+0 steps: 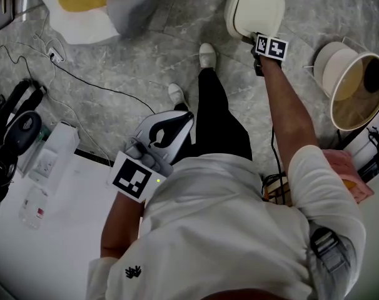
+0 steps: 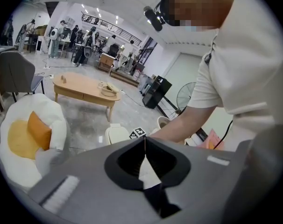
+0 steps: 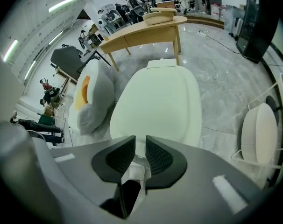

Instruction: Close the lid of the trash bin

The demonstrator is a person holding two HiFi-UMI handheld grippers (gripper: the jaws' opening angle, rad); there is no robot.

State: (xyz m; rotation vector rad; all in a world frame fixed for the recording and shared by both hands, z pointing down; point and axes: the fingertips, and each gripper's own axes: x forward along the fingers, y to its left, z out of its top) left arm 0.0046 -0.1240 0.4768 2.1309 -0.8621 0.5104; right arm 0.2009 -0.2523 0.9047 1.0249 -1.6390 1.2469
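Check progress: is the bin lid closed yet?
Mostly done: the lid looks flat down on the trash bin. In hand: the right tool sits at the lid's front lip, which seems pinched between its jaws. Left to do: release and withdraw. The left tool is shut on nothing.

Two grippers show, the left gripper (image 2: 145,141) and the right gripper (image 3: 141,148). Just ahead of the right gripper sits one trash bin (image 3: 158,101), with one wooden table (image 3: 146,31) beyond and one cushioned seat (image 3: 92,101) left.

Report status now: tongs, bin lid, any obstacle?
Left tongs shut, empty. Right tongs apparently pinching front edge of lid. Lid looks down or nearly. No obstacle seen.
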